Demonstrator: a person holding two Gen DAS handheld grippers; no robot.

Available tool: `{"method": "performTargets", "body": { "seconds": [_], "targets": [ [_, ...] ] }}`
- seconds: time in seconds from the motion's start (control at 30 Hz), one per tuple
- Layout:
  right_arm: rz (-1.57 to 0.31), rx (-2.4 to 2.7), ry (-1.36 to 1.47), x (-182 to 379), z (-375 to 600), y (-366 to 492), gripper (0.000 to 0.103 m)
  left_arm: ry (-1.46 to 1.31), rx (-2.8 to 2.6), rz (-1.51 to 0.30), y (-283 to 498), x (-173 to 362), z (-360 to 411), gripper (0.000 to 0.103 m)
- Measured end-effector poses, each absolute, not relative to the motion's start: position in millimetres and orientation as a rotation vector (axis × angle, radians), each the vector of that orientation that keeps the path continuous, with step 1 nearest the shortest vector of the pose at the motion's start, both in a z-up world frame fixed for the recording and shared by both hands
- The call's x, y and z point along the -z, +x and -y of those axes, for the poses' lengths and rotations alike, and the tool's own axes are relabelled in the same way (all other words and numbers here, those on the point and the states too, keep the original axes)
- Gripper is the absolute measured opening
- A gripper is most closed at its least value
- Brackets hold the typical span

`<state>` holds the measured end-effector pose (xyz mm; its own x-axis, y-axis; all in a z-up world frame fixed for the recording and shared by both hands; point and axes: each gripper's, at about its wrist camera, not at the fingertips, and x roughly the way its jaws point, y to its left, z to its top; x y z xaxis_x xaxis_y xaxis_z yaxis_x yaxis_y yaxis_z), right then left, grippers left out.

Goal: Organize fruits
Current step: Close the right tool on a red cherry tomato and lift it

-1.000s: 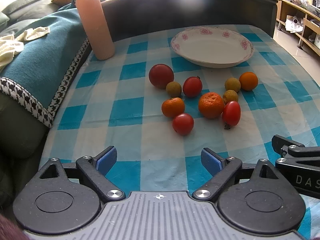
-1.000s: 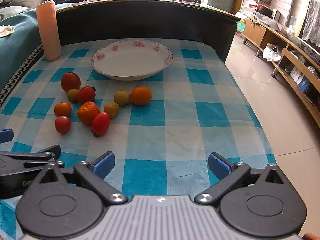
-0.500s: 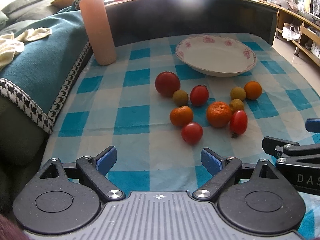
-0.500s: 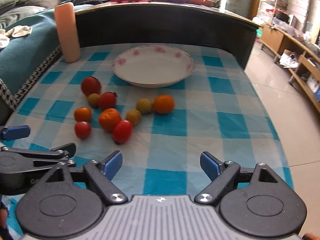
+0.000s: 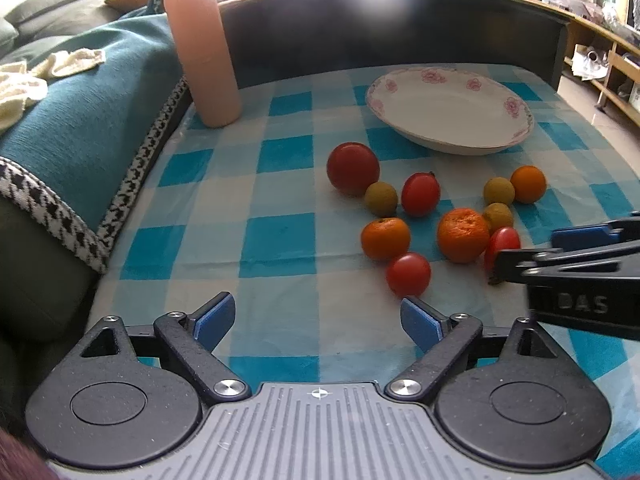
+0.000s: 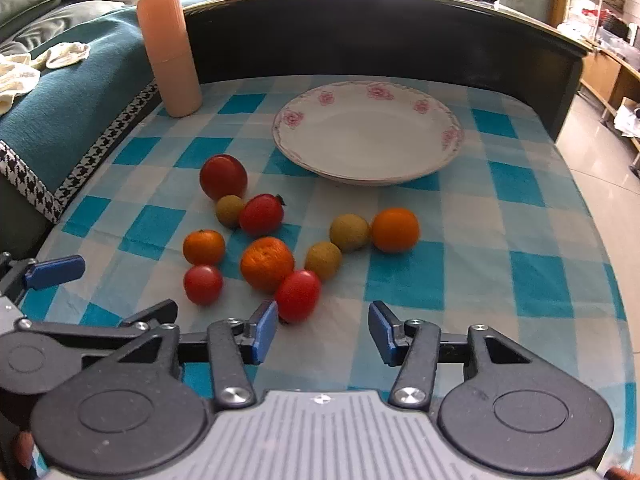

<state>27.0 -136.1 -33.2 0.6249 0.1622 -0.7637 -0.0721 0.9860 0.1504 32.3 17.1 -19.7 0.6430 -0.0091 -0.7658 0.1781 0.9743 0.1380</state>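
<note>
1. Table (image 6: 472, 216), under a blue-and-white checked cloth: everything below is placed relative to the flowered plate (image 6: 452, 136), which stands empty at the far middle.
2. Fruit cluster: nine pieces lie loose on the cloth, on the near side of the plate, none on it yet. Largest is the round red tomato (image 6: 223, 176), near-left of the plate; the rough tangerine (image 6: 267, 264) lies nearer me.
3. My right gripper (image 6: 322, 330): its fingers (image 6: 264, 330) are narrowing at this moment and grip nothing. The oval red tomato (image 6: 298, 294), nearest piece of the cluster to me, sits just off the left pad, not between the two.
4. My left gripper (image 5: 316, 318): spread wide and empty, short of the small round tomato (image 5: 409, 274).
5. Method, as I judge it: shift the right fingers leftward to straddle the oval tomato before closing; squeeze softly, since the skin looks thin; avoid nudging the tangerine touching it, lest the neighbours roll.
</note>
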Motion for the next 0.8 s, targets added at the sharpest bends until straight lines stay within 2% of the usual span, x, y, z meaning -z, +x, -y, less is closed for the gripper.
{"method": "performTargets", "body": {
  "seconds": [0.17, 0.33, 0.8],
  "targets": [
    [-0.901, -0.18, 0.095, 37, 129, 37, 0.056, 0.222, 0.121, -0.871, 34, 22, -14, 0.094],
    [-0.936, -0.198, 0.093, 44, 126, 43, 0.041, 0.218, 0.128, -0.887, 35, 26, -14, 0.094],
    [-0.94, -0.192, 0.06, 42, 129, 39, 0.041, 0.223, 0.154, -0.885, 33, 25, -13, 0.094]
  ]
}}
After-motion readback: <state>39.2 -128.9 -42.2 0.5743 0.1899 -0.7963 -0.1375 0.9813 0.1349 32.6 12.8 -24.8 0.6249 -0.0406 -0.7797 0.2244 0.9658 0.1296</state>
